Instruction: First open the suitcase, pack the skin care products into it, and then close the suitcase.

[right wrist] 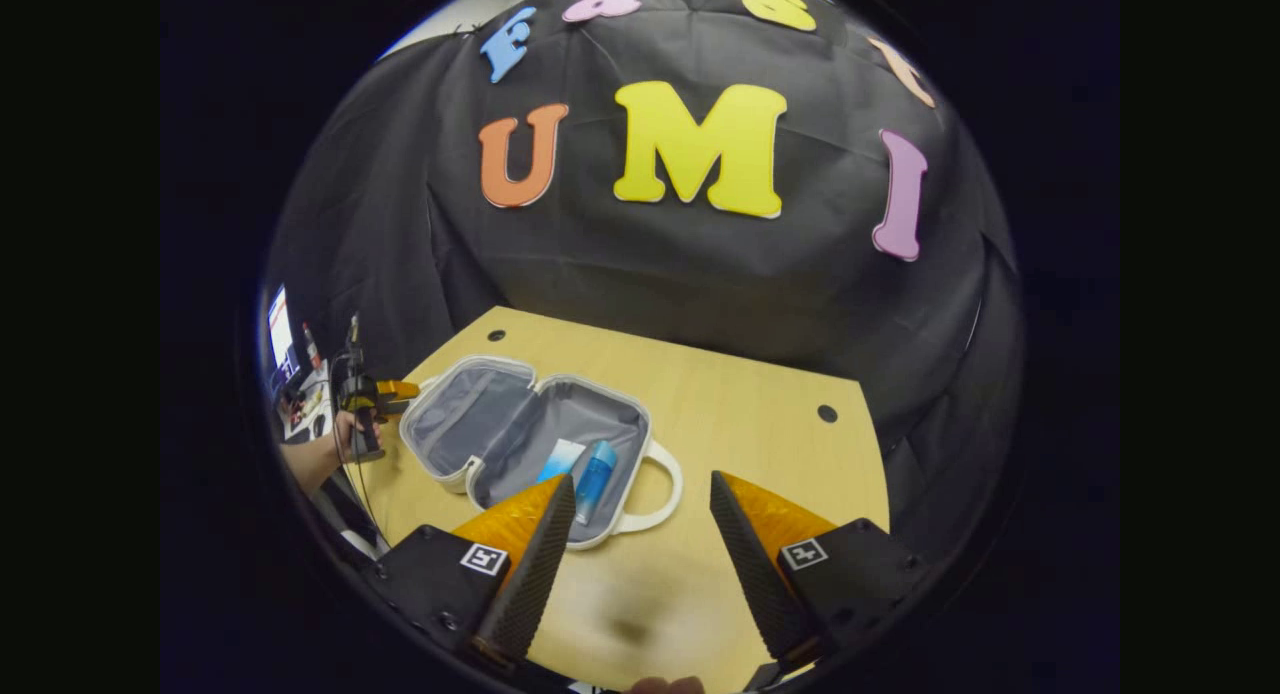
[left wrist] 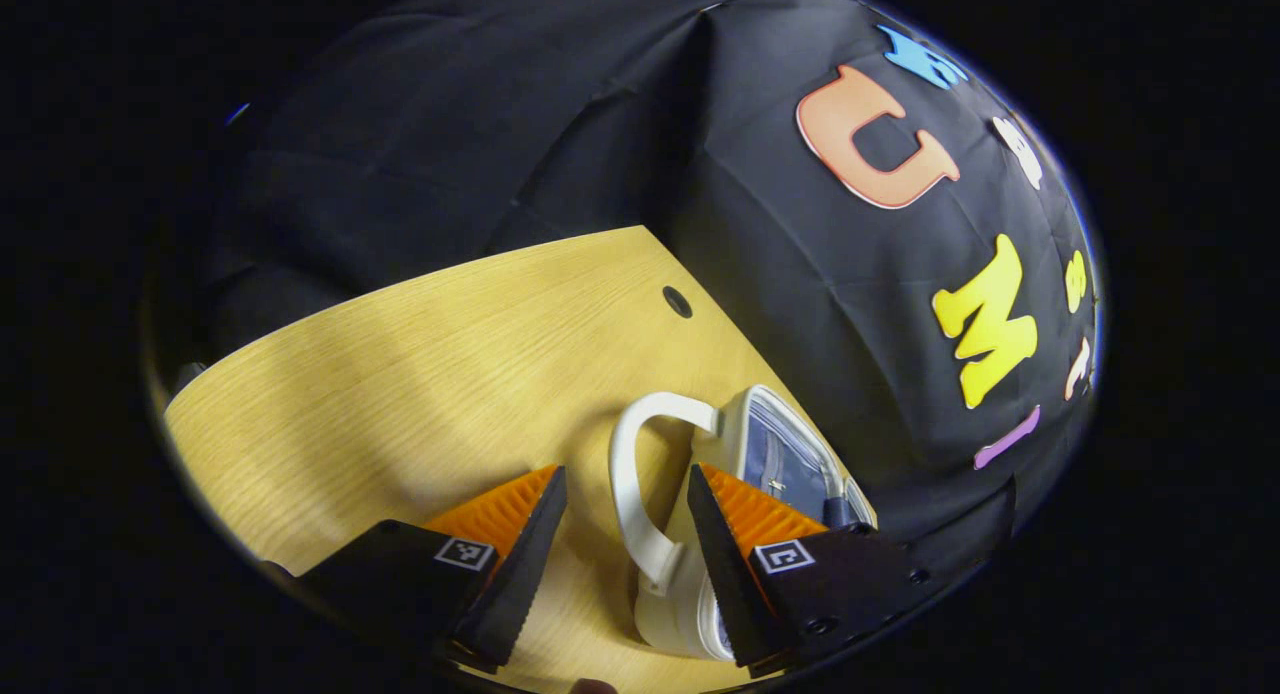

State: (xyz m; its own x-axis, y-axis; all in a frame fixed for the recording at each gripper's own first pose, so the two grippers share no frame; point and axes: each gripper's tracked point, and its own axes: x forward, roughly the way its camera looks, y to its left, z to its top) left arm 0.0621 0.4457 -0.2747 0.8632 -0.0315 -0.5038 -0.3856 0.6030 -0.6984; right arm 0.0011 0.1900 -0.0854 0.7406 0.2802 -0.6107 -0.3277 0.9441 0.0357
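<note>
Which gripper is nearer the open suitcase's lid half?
Left. The left gripper sits right at the far edge of the suitcase lid half, while the right gripper hovers over the table on the handle side, fingers open.

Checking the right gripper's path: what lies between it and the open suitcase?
In the right gripper view, only bare light wooden tabletop lies between the open right gripper and the white grey-lined suitcase.

Cloth-walled booth [right wrist: 640,274], wooden table [right wrist: 740,414]
</note>
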